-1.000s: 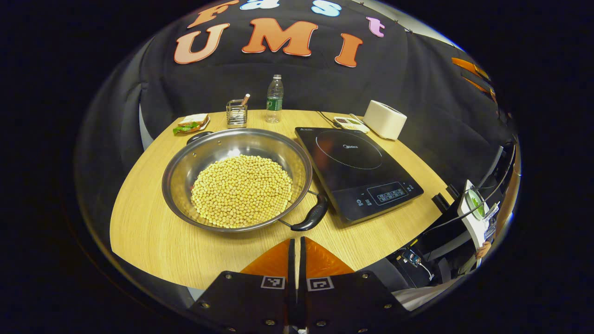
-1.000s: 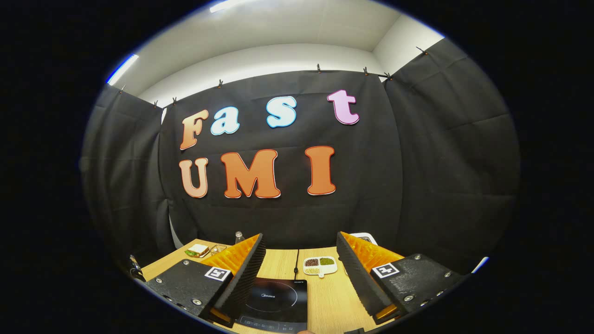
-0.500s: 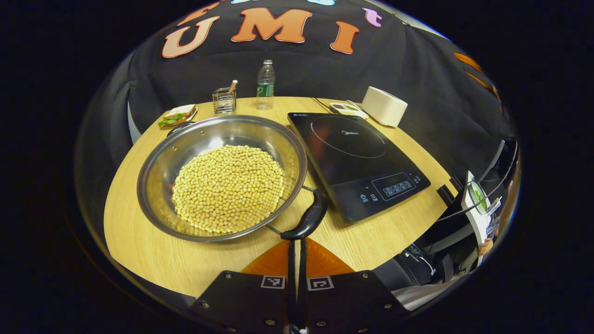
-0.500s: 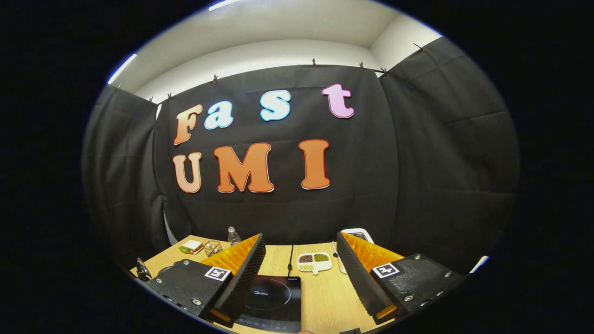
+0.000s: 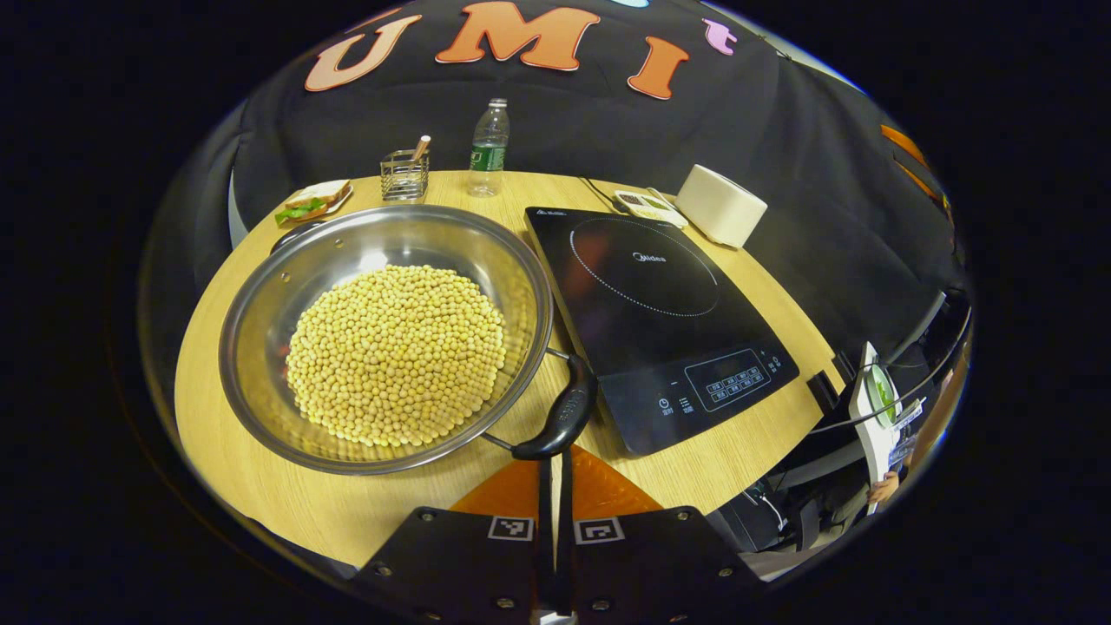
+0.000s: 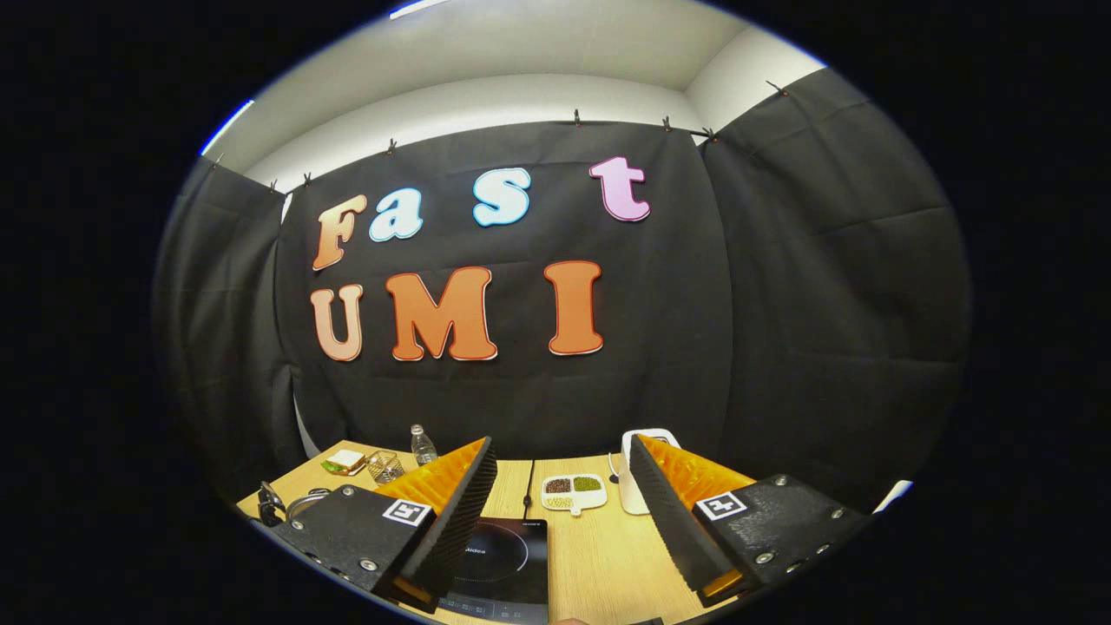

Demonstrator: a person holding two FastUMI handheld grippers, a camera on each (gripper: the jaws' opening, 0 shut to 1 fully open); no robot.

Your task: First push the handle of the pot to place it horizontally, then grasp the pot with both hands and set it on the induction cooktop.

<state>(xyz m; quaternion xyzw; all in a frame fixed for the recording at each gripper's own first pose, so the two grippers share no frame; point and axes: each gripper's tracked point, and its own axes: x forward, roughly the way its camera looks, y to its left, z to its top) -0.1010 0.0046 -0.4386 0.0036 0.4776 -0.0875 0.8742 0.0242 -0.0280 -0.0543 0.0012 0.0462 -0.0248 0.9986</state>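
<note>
Steel pot [image 5: 260, 347] of beans is seen in the left gripper view beside the induction cooktop [image 5: 647, 312]; the closed, empty left tool [image 5: 554, 460] meets the handle [image 5: 560, 417]; in the right gripper view, the right tool [image 6: 562, 486] is held wide open, empty, above the surface [image 6: 608, 555]; pushing appears unfinished, lifting remains.

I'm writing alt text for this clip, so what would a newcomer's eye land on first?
A wide steel pot heaped with yellow beans sits on the wooden table, with a black cooktop right beside it. The left tongs, shut, sit at the pot's black handle. The right tongs hang open, above the cooktop's near end.
</note>
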